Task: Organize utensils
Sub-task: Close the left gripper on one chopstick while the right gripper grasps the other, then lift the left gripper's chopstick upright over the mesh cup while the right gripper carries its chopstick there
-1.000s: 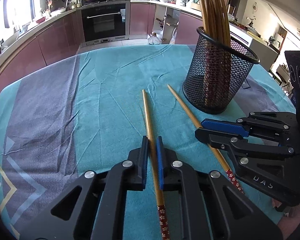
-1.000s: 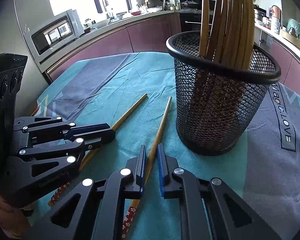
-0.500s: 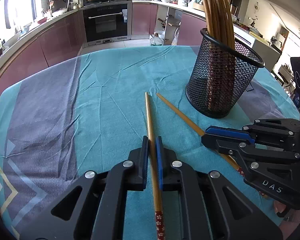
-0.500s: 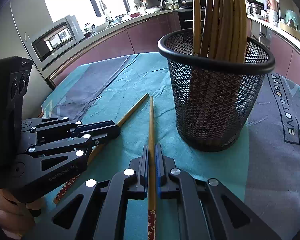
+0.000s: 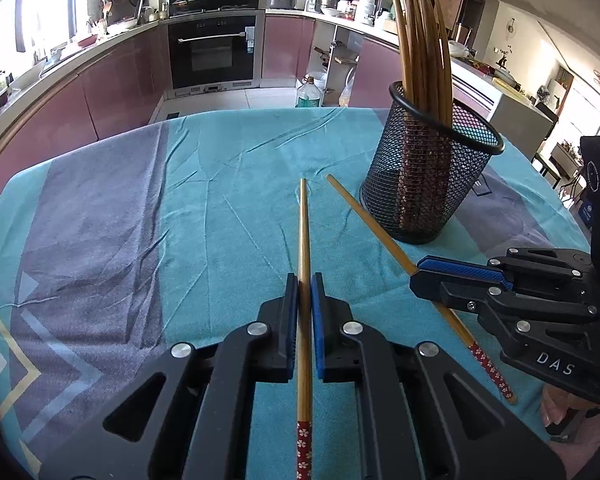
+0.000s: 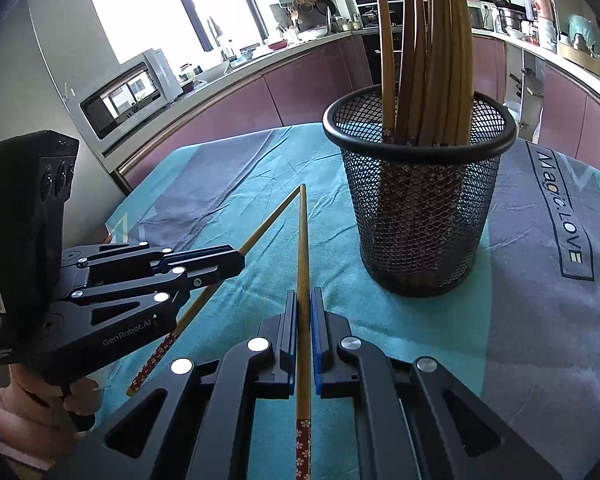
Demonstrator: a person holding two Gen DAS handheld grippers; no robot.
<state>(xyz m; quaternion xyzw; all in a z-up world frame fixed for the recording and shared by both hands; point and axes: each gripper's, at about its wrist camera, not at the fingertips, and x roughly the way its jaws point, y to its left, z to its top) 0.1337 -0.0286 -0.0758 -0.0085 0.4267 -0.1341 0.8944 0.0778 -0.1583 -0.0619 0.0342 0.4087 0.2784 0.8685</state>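
1. Chopsticks are the things being sorted: two lie outside the holder, and each is clamped by one gripper.
2. One chopstick (image 5: 304, 240) is pinched between the closed jaws of the left gripper (image 5: 304, 280), with its tip pointing away over the tablecloth (image 5: 228, 184) and its red flowered end trailing back between the gripper's arms.
3. A second chopstick (image 6: 302, 248) is gripped in the same way by the right gripper (image 6: 304, 300), whose blue-padded fingers (image 6: 317, 320) are pressed against its shaft.
4. In the left wrist view, the right gripper is seen at the right edge, closed on its chopstick, whose patterned end sticks out behind the jaws.
5. Whether either chopstick is lifted off the cloth cannot be told.
6. The tips of the two chopsticks are seen near each other, just beside the base of the black mesh holder (image 6: 420, 216).
7. A bundle of chopsticks (image 6: 428, 52) is stood upright inside the holder, leaning slightly and fanned at the top.
8. The holder is set on the teal and grey cloth, beside the printed "Magic.LOVE" lettering (image 6: 564, 212).
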